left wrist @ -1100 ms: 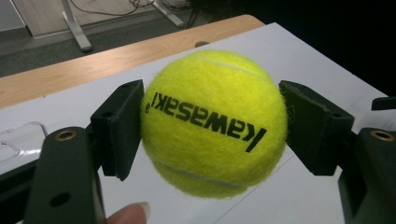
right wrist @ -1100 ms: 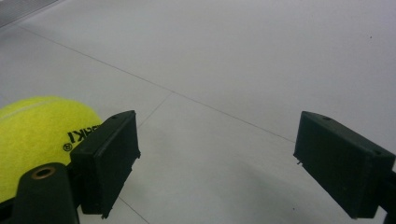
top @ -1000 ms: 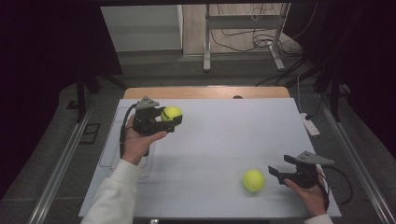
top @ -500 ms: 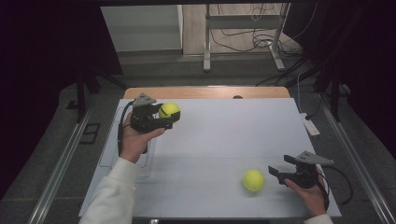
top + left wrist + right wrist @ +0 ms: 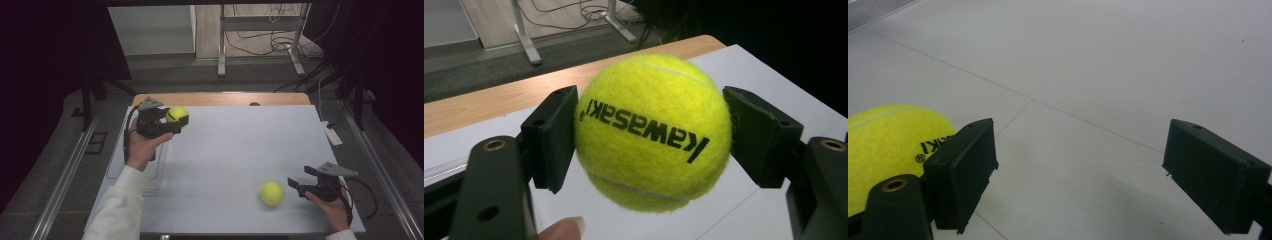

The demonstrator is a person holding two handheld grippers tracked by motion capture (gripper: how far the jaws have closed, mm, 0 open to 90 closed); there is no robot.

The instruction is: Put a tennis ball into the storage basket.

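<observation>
A yellow tennis ball (image 5: 177,114) (image 5: 653,131) with black lettering is held above the far left of the white table, my left gripper (image 5: 170,120) (image 5: 651,135) shut on it from both sides. A second yellow tennis ball (image 5: 271,193) (image 5: 885,150) rests on the table near the front right. My right gripper (image 5: 298,183) (image 5: 1080,172) stands open just right of that ball, nothing between its jaws; in the right gripper view the ball lies outside and behind the left jaw.
The white table board (image 5: 240,145) lies on a wooden tabletop (image 5: 220,98). A small white device (image 5: 332,134) sits at the table's right edge. A metal stand (image 5: 260,37) and cables are on the floor beyond.
My left gripper has carried its ball slightly farther and to the left. The right gripper and the ball on the table have stayed put.
</observation>
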